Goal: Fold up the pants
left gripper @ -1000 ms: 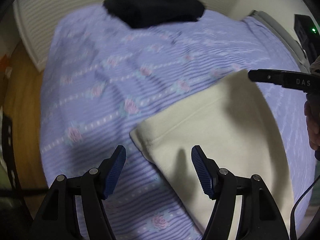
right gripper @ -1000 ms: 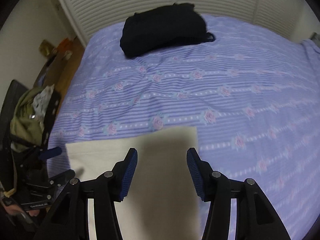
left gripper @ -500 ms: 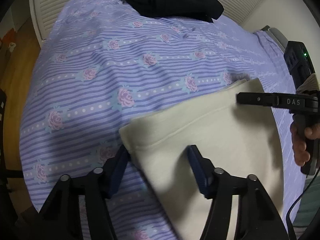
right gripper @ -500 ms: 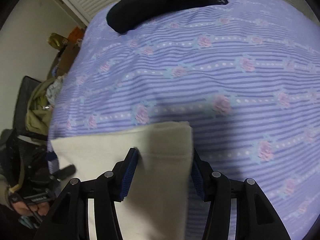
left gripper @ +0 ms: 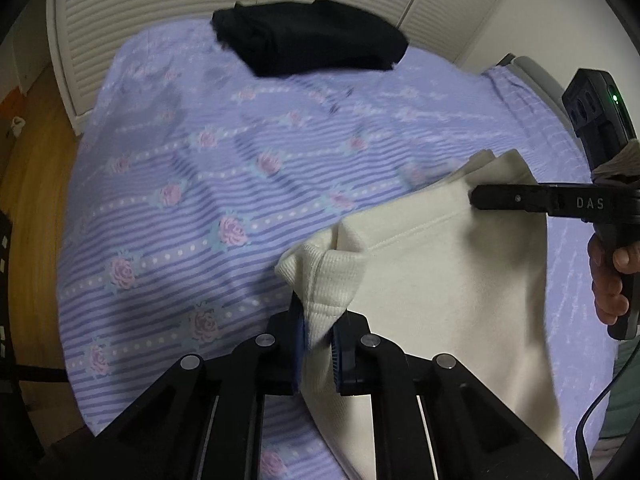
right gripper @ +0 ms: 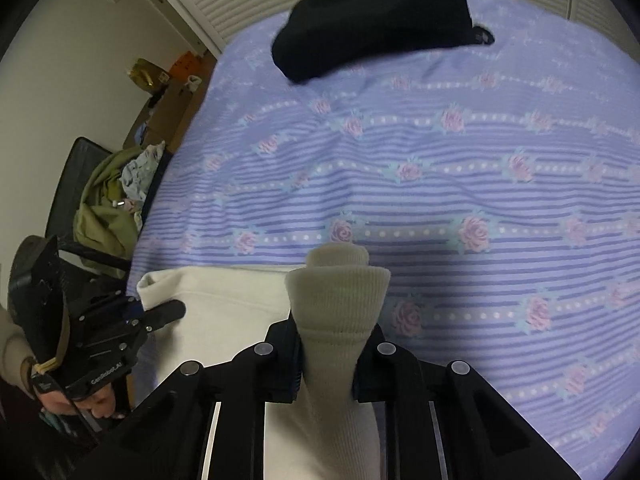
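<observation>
1. Bed (left gripper: 168,168) fills my frames, louvred doors (left gripper: 160,8) up top, black clothes (left gripper: 312,48) upper centre.
2. Only my right view shows a chair (right gripper: 76,184), left edge.
3. Left hand-held gripper (left gripper: 318,340) and right hand-held gripper (right gripper: 326,360) both clamp the pants (left gripper: 452,296), lower centre.

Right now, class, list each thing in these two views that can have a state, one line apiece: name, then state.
left gripper: shut on a ribbed corner of the cream pants.
right gripper: shut on the other ribbed corner.
cream pants: partly folded, both gripped corners bunched up off the bedspread.
black garment: lying in a heap at the far end, untouched.
bedspread: spread out, slightly wrinkled.
</observation>
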Tool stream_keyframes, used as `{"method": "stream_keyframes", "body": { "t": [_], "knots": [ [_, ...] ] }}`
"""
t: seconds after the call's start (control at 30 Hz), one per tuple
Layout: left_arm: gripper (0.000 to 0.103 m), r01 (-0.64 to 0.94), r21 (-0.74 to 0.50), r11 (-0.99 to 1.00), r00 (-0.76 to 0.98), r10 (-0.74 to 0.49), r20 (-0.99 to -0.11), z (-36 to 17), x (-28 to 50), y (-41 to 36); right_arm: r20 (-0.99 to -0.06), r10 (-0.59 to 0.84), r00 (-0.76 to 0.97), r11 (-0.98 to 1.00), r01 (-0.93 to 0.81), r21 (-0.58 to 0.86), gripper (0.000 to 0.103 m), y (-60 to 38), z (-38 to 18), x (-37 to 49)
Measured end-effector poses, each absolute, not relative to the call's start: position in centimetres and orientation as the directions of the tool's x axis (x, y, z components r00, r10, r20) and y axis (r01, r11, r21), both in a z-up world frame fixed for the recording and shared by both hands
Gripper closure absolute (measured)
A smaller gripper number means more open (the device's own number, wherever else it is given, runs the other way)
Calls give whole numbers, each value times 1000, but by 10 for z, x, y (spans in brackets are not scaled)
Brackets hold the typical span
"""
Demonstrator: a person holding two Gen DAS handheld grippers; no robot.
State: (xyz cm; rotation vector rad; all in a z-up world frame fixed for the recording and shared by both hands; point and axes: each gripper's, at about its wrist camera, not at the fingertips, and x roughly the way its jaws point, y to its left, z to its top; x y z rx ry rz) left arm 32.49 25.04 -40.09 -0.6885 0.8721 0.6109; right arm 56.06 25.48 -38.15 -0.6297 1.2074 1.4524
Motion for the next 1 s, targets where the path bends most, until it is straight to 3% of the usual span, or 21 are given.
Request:
{"method": "stream_keyframes", "body": {
  "t": [0.2, 0.43, 0.77, 1.0],
  "knots": [
    [91, -622, -267, 736, 606, 236, -760, -346, 317, 213, -861, 451, -235, 80, -950, 302, 85, 217, -329, 555],
    [91, -440, -231, 868, 717, 185, -672, -295, 304, 142, -856, 484, -184, 92, -962, 259, 86, 127, -272, 545],
    [91, -85, -181, 980, 808, -39, -588, -260, 271, -24, -862, 498, -98, 219, -947, 235, 86, -53, -248, 517],
    [91, 141, -146, 979, 776, -201, -598, -296, 250, -132, -879, 476, -2, 314, -934, 172, 86, -176, -276, 474]
  ]
}}
